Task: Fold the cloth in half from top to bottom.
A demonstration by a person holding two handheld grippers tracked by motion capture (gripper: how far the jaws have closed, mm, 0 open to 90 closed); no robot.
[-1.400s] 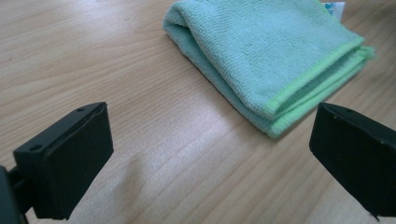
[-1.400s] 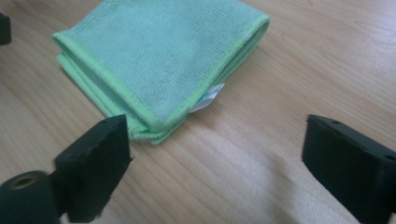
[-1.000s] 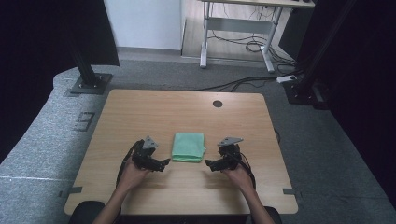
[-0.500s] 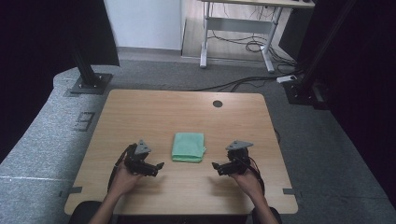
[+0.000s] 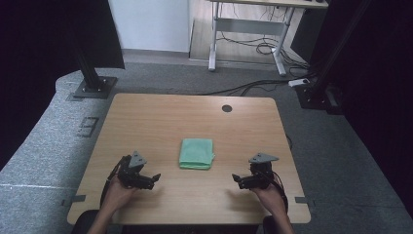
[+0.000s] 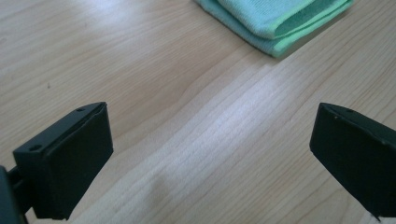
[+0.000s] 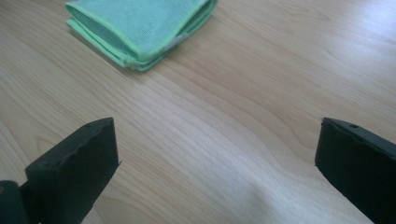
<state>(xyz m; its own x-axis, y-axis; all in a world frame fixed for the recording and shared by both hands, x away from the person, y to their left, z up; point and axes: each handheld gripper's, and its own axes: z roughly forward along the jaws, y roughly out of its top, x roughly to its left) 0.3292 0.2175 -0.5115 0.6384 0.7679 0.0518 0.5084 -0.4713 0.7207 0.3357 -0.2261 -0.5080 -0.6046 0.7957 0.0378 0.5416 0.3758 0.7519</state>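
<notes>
Gaping claw (image 6: 210, 158), folded green cloth (image 6: 280, 21) (ahead)

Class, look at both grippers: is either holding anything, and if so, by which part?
Nothing is held. The left gripper and right gripper are open and empty, apart from the folded cloth.

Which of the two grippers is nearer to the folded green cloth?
The left gripper looks slightly nearer to the folded green cloth. The right gripper sits a bit farther away on the other side. Both have open fingers and touch nothing.
</notes>
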